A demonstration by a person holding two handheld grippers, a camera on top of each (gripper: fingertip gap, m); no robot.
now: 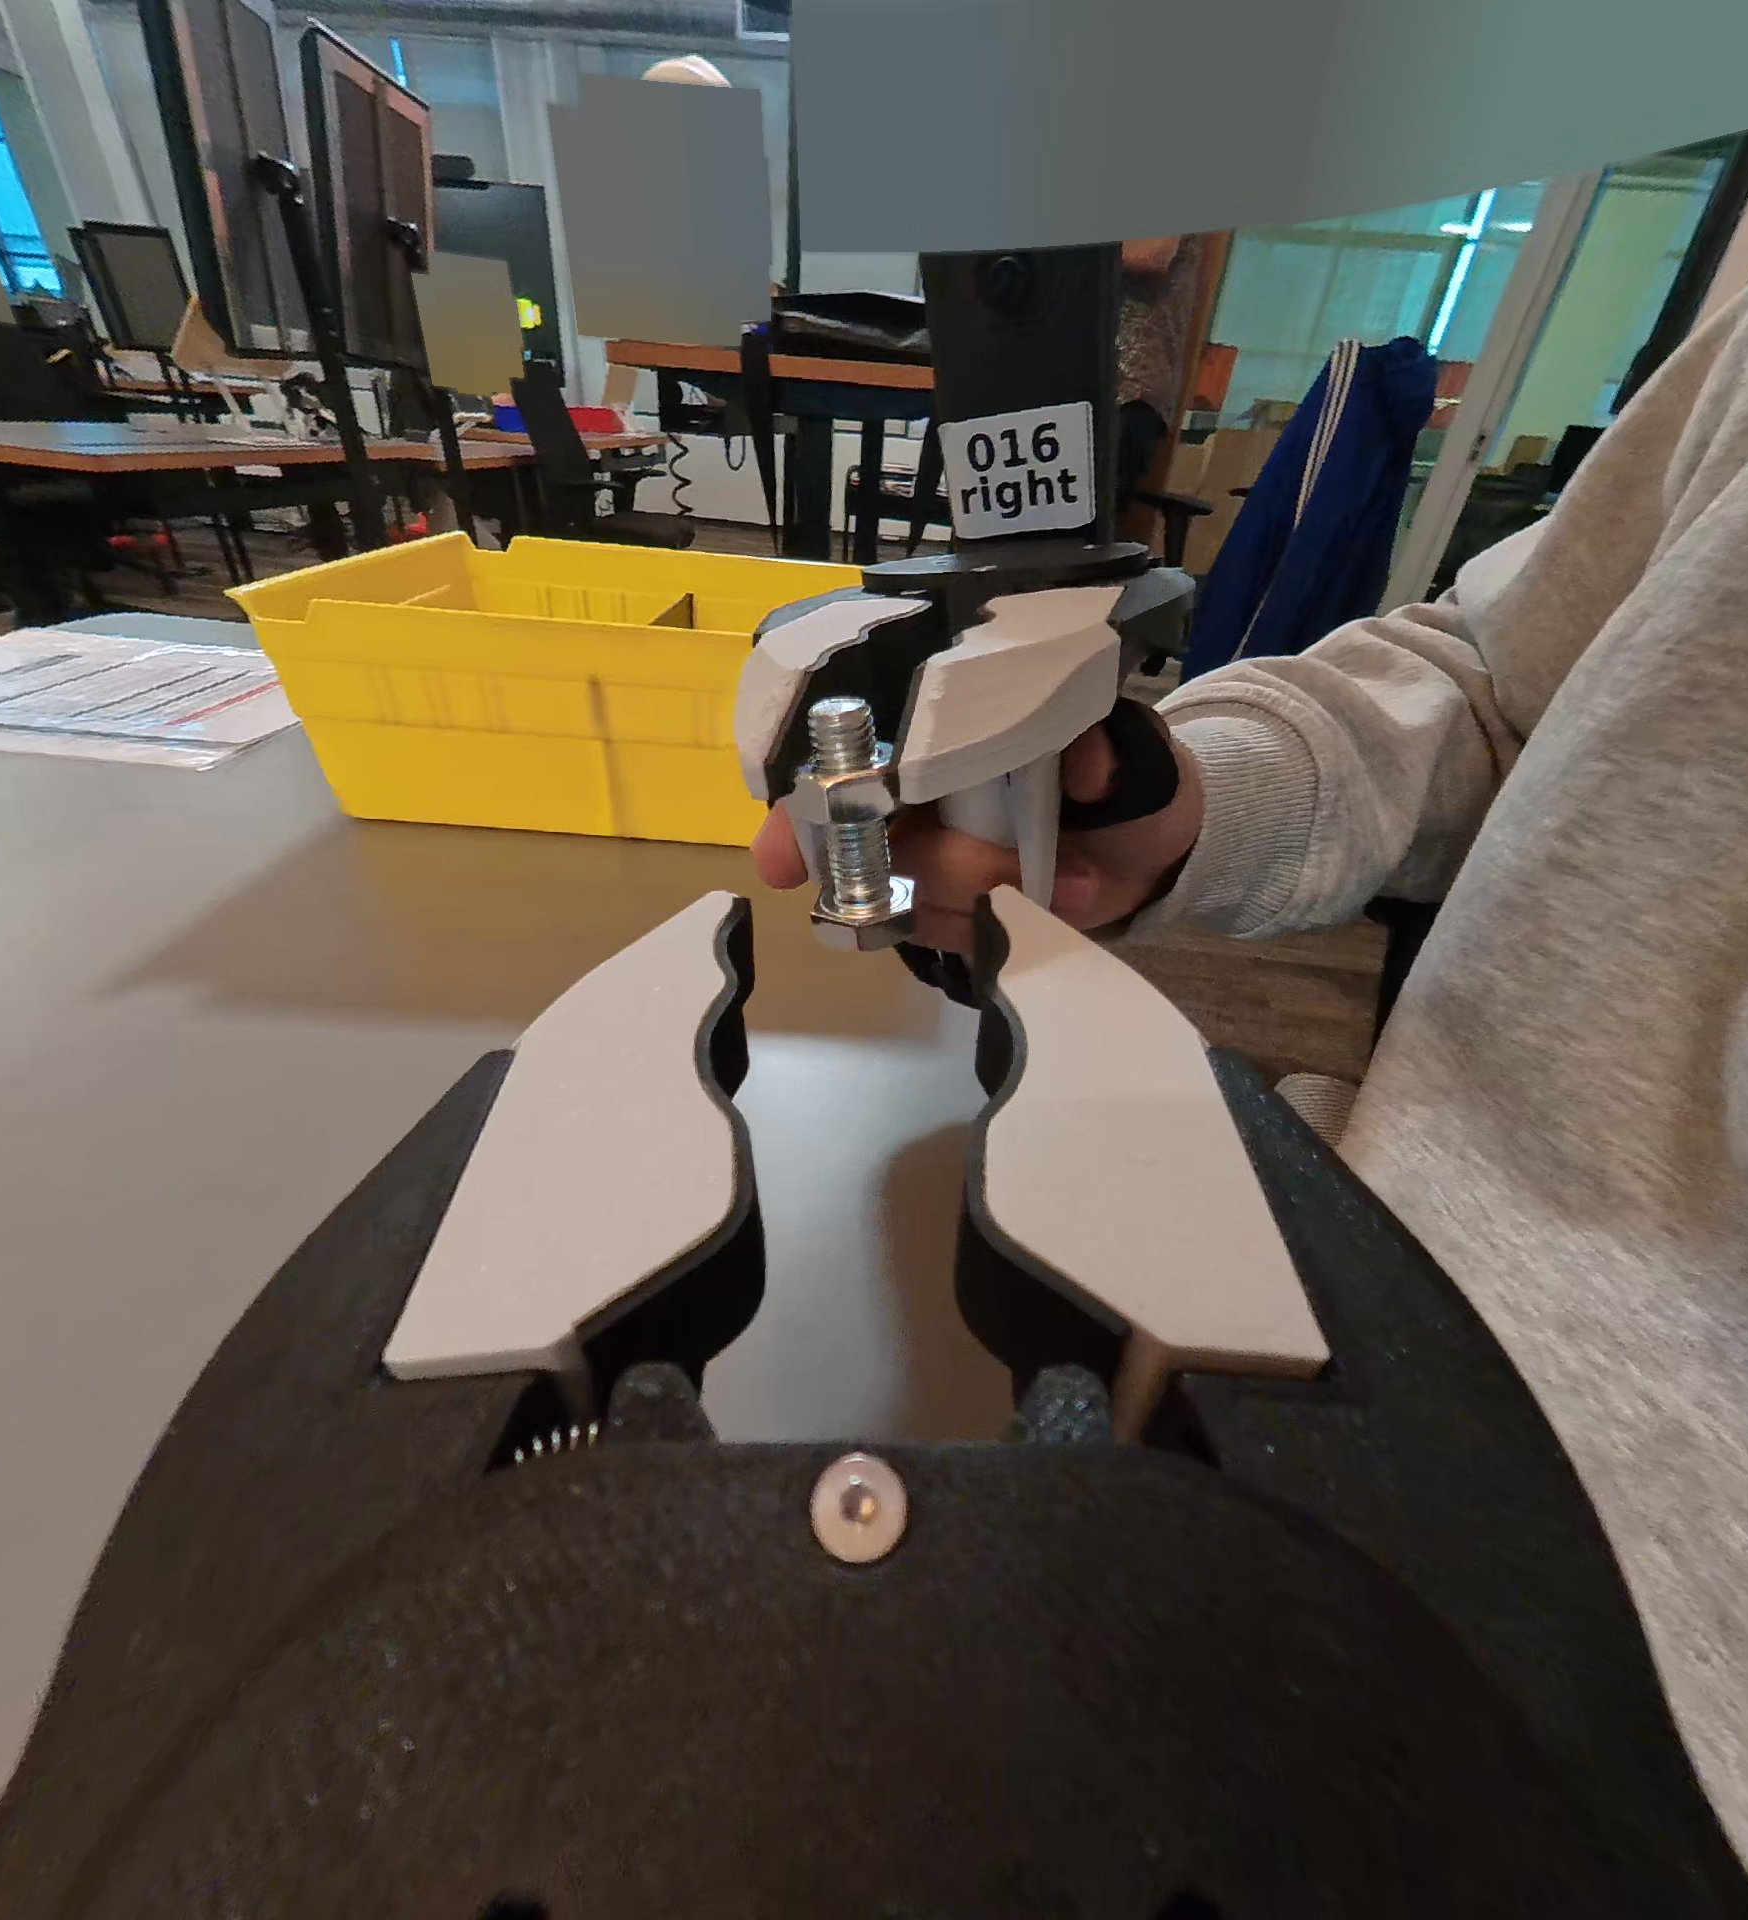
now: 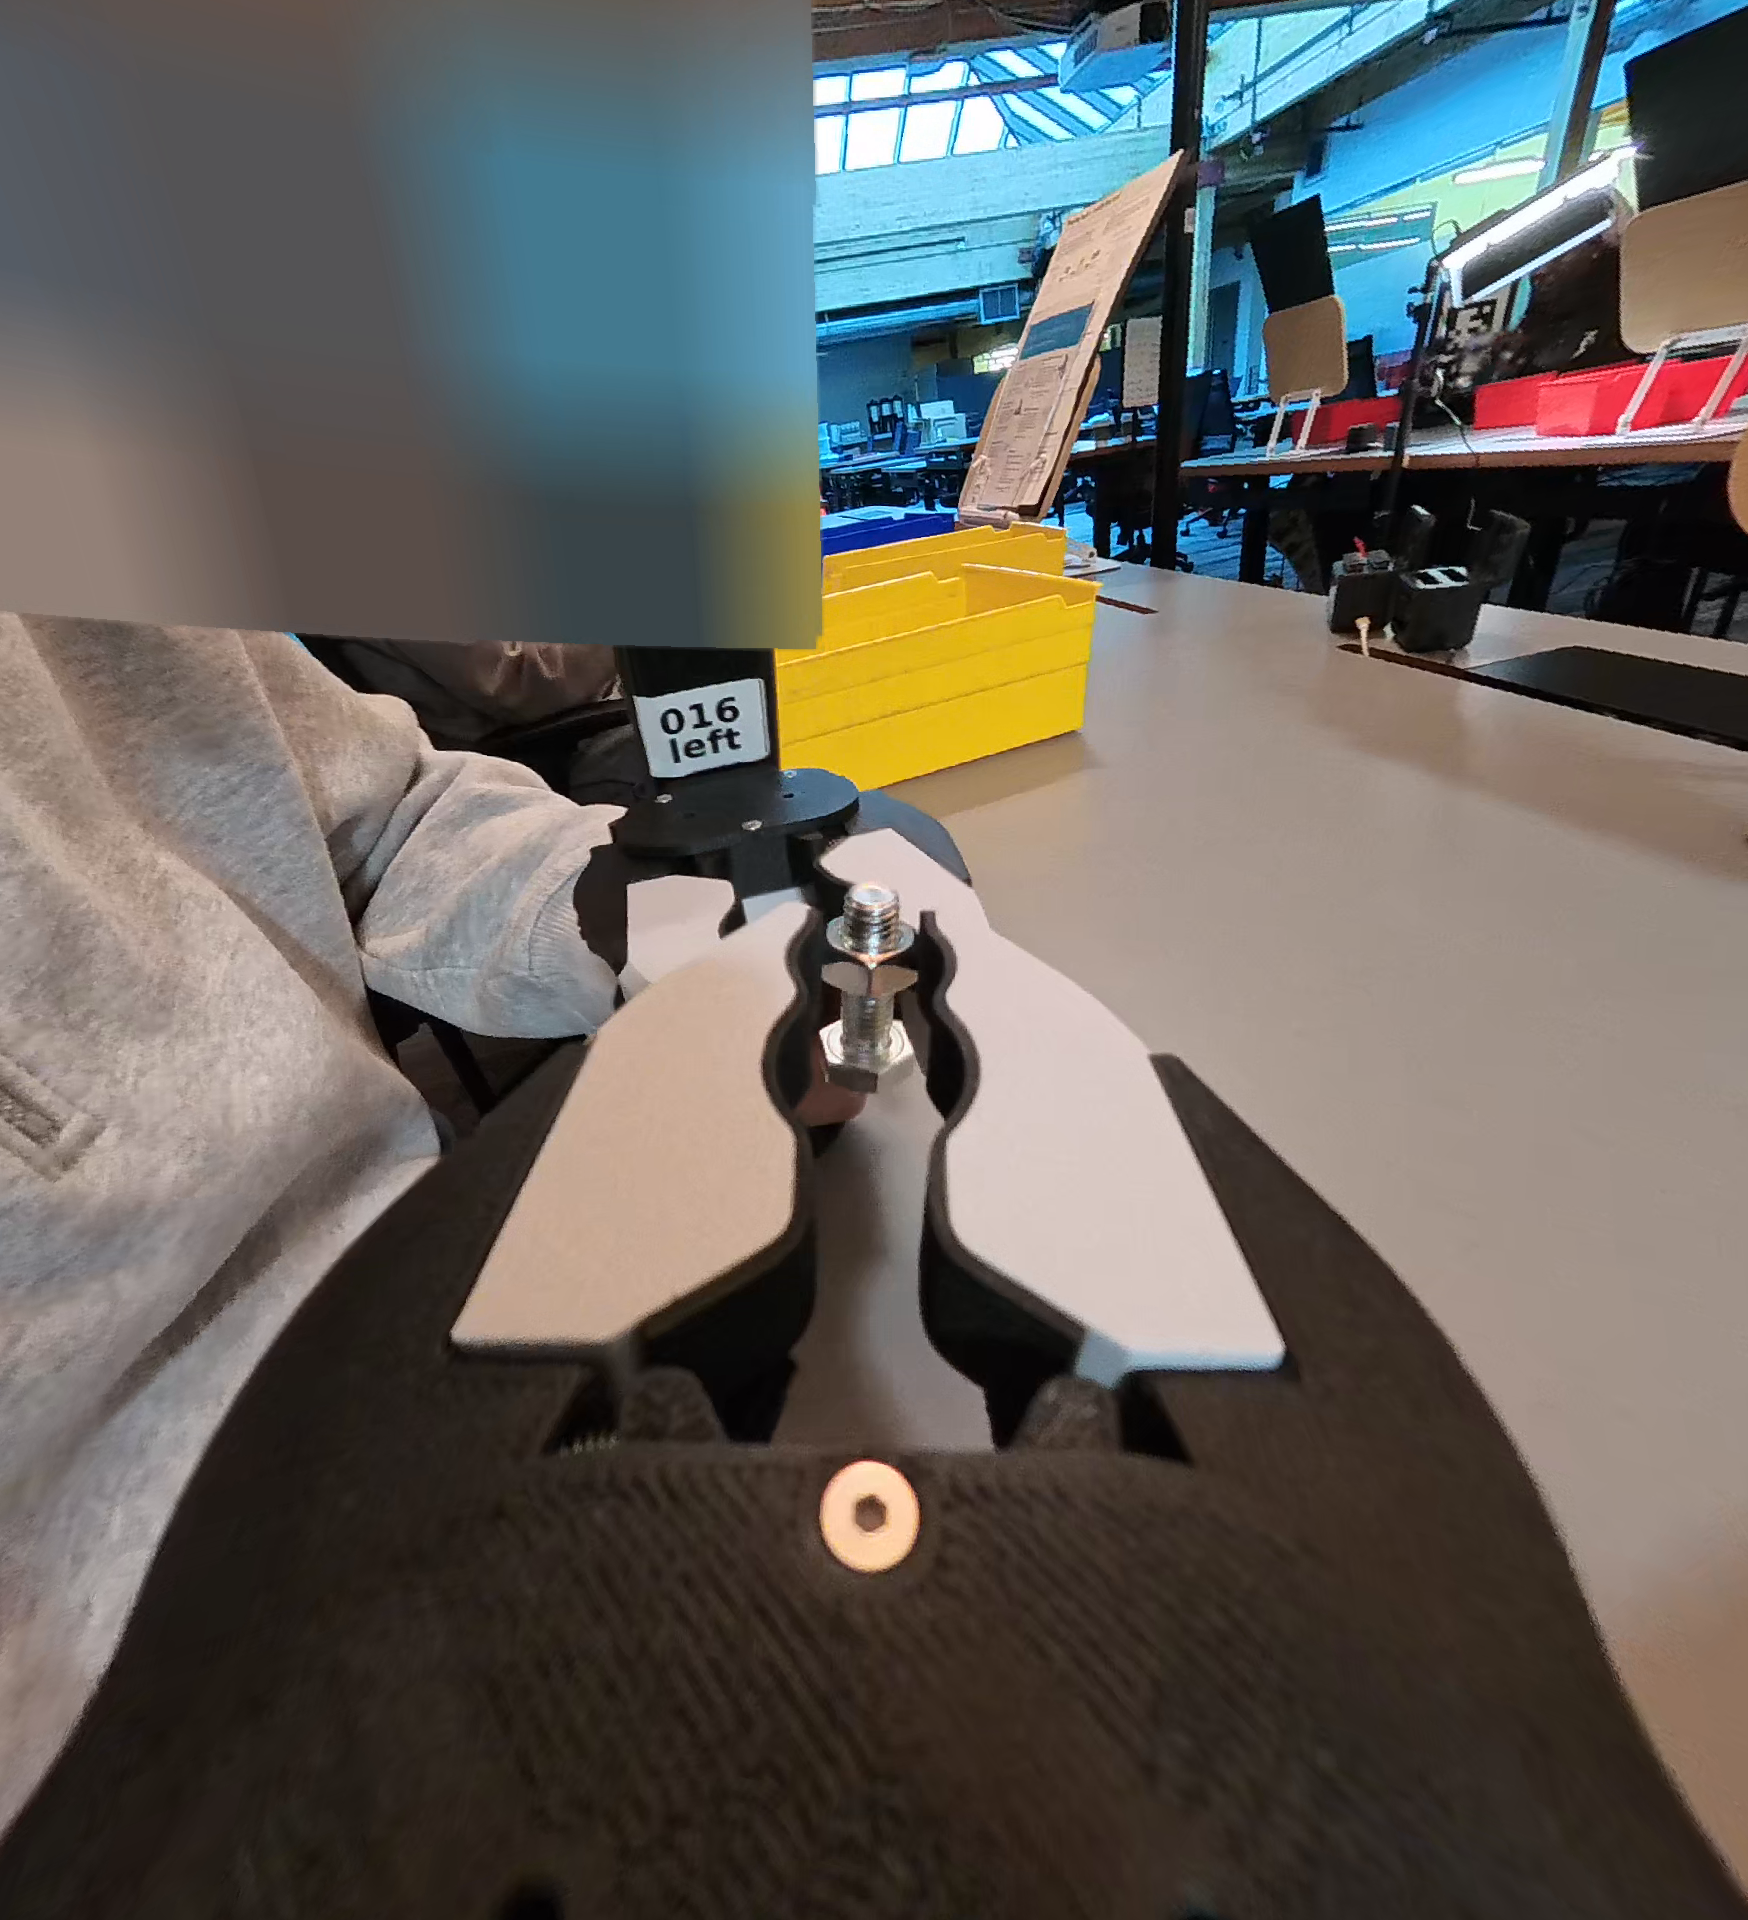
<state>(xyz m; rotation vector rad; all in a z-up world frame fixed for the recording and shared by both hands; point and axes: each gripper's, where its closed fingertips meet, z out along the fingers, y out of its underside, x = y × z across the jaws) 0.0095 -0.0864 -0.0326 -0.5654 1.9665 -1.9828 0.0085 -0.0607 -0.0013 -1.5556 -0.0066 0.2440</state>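
Observation:
A silver bolt (image 1: 854, 862) stands upright, head down and threaded end up, with a hex nut (image 1: 842, 795) partway along its shaft. My right gripper (image 1: 844, 784) is shut on the nut and holds the bolt above the grey table (image 1: 174, 987). In the right wrist view my right gripper (image 2: 868, 935) shows closed around the nut (image 2: 870, 977) of the bolt (image 2: 868, 1023). My left gripper (image 1: 865, 909) is open. Its tips stand on either side of the bolt head with a gap on each side.
A yellow divided bin (image 1: 496, 707) stands on the table behind the grippers and also shows in the right wrist view (image 2: 953, 665). Paper sheets (image 1: 91, 696) lie at the far left. A black mat (image 2: 1680, 696) and small black holders (image 2: 1410, 603) sit far right. A person's grey sleeve (image 1: 1472, 727) is close. The tips of both grippers are at nearly the same place.

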